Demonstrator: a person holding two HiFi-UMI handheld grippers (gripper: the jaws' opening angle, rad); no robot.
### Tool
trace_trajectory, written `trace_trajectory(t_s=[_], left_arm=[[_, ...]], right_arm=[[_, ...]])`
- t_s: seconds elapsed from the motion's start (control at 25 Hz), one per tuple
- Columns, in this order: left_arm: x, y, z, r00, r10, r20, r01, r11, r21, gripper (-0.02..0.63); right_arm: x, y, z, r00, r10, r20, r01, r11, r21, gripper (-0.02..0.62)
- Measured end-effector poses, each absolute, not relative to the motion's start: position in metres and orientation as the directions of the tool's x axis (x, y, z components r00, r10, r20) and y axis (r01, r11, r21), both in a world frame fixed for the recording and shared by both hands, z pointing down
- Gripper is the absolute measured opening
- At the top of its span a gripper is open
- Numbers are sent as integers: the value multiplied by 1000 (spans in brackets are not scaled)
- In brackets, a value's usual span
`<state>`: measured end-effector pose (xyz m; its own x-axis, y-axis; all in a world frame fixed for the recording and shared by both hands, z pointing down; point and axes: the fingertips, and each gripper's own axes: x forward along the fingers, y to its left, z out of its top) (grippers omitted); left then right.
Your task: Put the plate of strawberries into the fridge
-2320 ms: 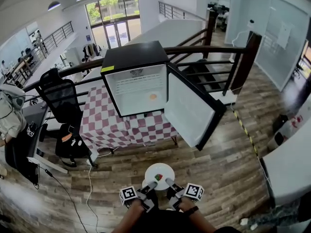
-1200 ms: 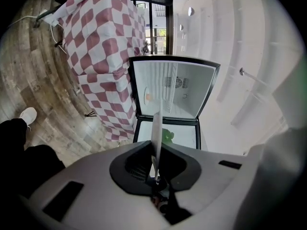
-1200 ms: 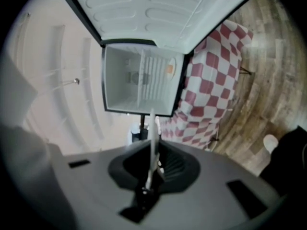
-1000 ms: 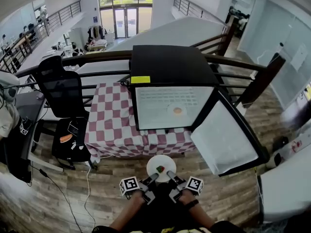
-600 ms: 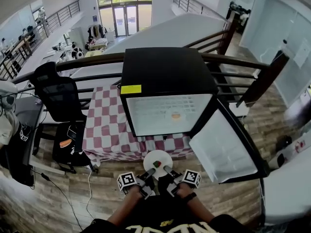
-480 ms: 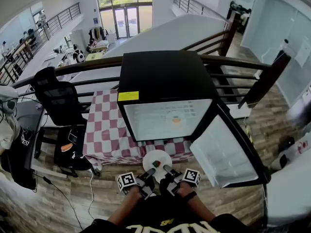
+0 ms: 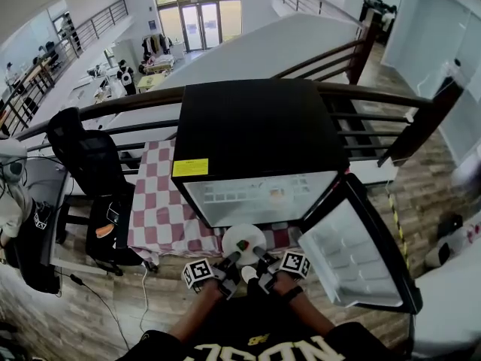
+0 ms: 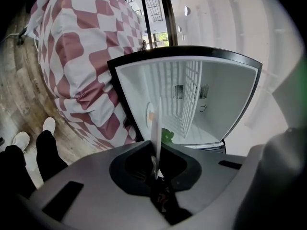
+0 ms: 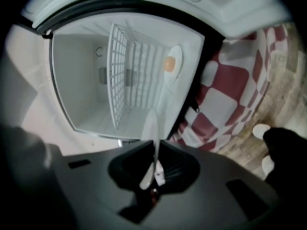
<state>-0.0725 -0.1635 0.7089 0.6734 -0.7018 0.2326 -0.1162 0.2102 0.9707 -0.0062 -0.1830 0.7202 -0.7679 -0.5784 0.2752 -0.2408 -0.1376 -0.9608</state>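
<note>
A white plate (image 7: 243,241) with a red, green-topped strawberry (image 7: 242,244) is held level just in front of the fridge's (image 7: 255,130) open compartment (image 7: 263,196). My left gripper (image 7: 231,259) is shut on the plate's near left rim and my right gripper (image 7: 257,257) on its near right rim. In the left gripper view the plate (image 8: 156,128) shows edge-on in the left gripper (image 8: 156,170), with green strawberry leaves (image 8: 167,135) beside it. The right gripper view shows the plate's rim (image 9: 152,128) pinched in the right gripper (image 9: 154,169), facing the white interior (image 9: 96,80).
The fridge door (image 7: 361,254) hangs open to the right. A wire shelf (image 9: 125,75) divides the interior, and a small orange item (image 9: 169,63) lies inside. The fridge stands on a table with a red-checked cloth (image 7: 154,205). A black office chair (image 7: 83,160) stands left; a railing (image 7: 376,96) runs behind.
The view has closed in on the fridge. The plate, held by both grippers throughout, has come from over the floor up to the fridge's open front.
</note>
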Motion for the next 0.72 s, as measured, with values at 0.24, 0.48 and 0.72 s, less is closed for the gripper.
trace_trajectory(t_s=[0.24, 0.48, 0.72], left_arm=[[-76, -190, 729, 659, -695, 289, -193, 214, 957, 35], [-78, -220, 741, 645, -695, 318, -239, 212, 948, 34], [-84, -256, 754, 605, -728, 323, -256, 206, 944, 35]], right_arm=[[-8, -207, 736, -761, -553, 339, -329, -123, -936, 40], [-9, -235, 745, -751, -553, 360, -339, -144, -930, 40], [-14, -272, 757, -754, -544, 368, -363, -122, -924, 40]])
